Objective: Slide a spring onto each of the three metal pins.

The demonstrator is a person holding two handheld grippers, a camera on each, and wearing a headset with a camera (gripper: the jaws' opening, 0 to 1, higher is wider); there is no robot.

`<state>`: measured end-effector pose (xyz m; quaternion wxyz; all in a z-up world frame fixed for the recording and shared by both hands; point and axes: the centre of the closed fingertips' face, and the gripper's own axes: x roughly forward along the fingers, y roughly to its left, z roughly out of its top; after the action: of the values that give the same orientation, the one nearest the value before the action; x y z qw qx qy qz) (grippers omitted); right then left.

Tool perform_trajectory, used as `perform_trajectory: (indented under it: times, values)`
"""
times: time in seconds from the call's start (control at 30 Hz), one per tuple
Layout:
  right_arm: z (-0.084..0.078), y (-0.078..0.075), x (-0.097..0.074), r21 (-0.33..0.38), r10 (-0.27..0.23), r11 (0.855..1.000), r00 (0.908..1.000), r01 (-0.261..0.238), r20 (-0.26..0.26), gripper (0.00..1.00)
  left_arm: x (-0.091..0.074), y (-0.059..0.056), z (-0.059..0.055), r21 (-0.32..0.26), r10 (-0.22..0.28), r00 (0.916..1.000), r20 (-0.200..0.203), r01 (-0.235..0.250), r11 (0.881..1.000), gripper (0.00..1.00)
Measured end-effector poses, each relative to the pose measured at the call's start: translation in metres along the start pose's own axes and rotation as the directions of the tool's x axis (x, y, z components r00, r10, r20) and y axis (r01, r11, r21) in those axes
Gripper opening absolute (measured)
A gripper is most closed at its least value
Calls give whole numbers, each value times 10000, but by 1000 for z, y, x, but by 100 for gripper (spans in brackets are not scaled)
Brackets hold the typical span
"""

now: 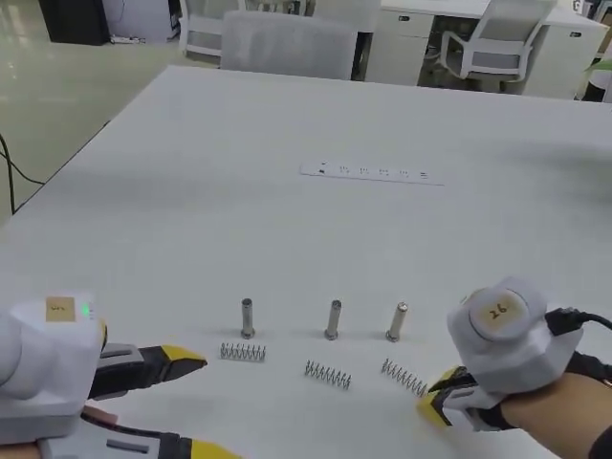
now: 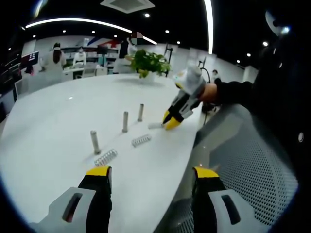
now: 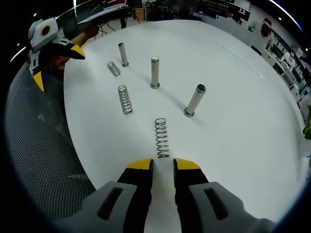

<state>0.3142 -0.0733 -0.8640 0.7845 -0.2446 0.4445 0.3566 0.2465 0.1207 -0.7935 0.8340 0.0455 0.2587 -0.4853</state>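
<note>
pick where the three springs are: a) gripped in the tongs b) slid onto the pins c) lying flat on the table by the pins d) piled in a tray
c: the springs lie flat on the table in front of the upright pins, which are bare

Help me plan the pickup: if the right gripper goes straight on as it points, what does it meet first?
Most likely the nearest spring, lying on the table just ahead of the right gripper, roughly in line with its jaws; its height is unclear.

White table point(image 1: 382, 115), office chairs point(image 1: 497, 43) behind, ceiling strip lights point(image 2: 210, 24)
</note>
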Motion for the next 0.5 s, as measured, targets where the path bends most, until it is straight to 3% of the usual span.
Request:
perform_trajectory:
  times: [0.13, 0.5]
  values:
    - [0, 3, 1, 139, 211, 9997, 9998, -212, 56, 15, 0, 0, 0, -8, -7, 10000, 0, 7, 10000, 62]
    - [14, 4, 8, -523, 133, 9986, 9998, -125, 150, 14, 1, -2, -1, -2, -66, 10000, -64, 66, 10000, 63]
